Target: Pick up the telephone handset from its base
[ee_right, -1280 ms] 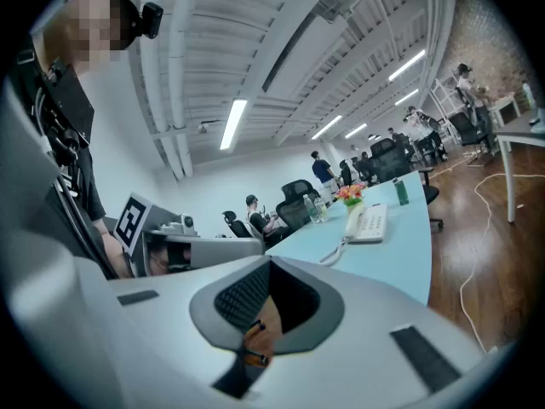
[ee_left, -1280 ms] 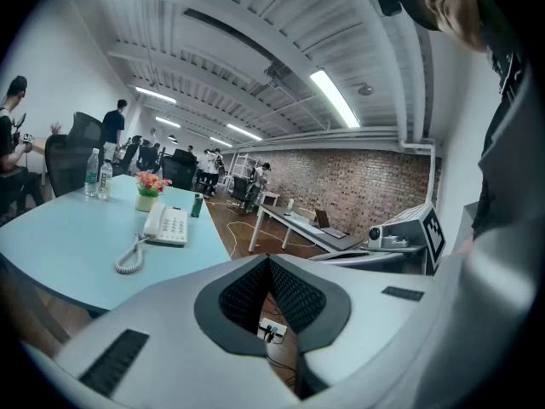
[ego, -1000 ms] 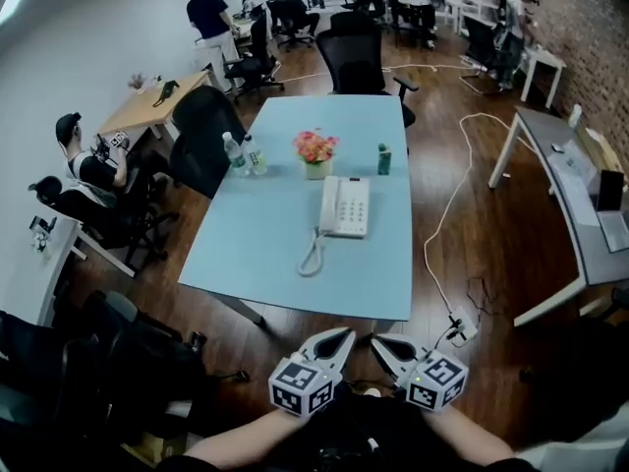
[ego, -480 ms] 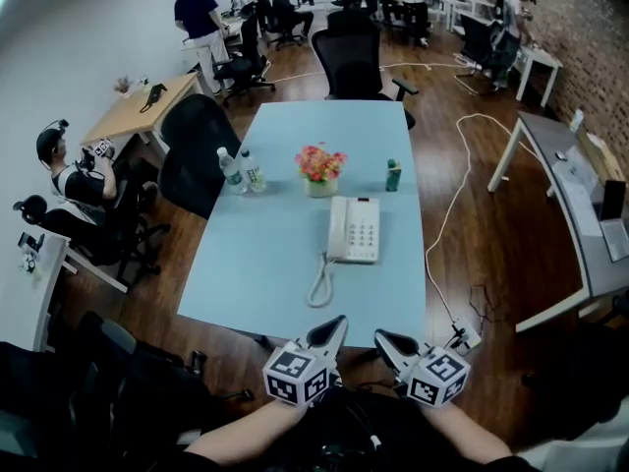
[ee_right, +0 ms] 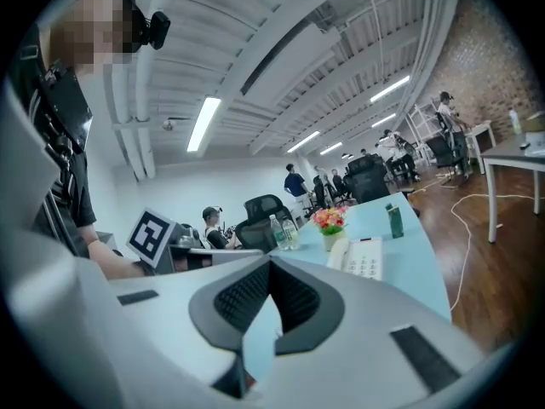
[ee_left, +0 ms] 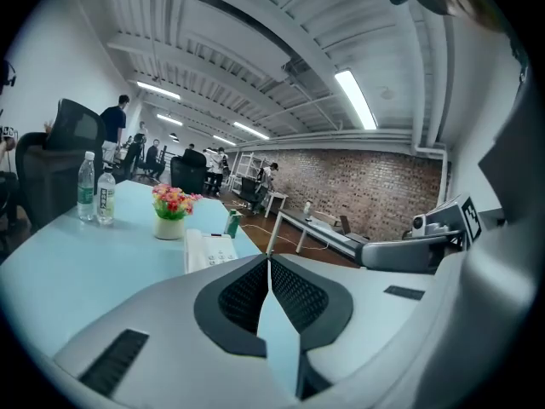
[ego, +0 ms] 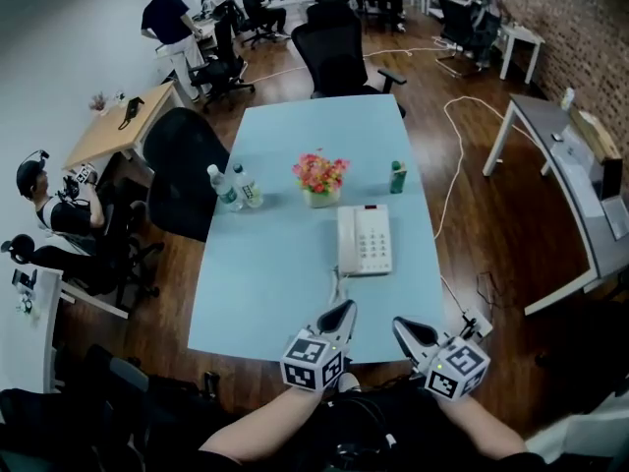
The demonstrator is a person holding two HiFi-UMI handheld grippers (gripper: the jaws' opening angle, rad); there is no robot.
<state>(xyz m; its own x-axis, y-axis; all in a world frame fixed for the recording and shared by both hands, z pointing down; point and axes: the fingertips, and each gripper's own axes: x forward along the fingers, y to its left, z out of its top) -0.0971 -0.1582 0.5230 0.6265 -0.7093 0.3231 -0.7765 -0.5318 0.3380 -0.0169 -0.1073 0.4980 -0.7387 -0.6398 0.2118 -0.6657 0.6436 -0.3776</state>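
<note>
Two grippers shut and empty at near table edge; handset on its base.

L gripper (ego: 345, 309): jaws pressed together, nothing btwn them, tip over the near edge of the blue table (ego: 265, 273), just beside the coiled cord (ego: 334, 289). R gripper (ego: 400, 324): jaws also closed tip to tip, nothing held, at the same edge, to the right of L. White telephone (ego: 371, 241) lies flat mid-table, apart from both grippers. Handset (ego: 346, 240) rests along the phone's left side, keypad to its right. Behind the phone: flower pot (ego: 319, 178), green can (ego: 397, 176) to its right, two water bottles (ego: 234, 187) near the table's left edge. Black office chairs round the table, ppl at desks farther back.
</note>
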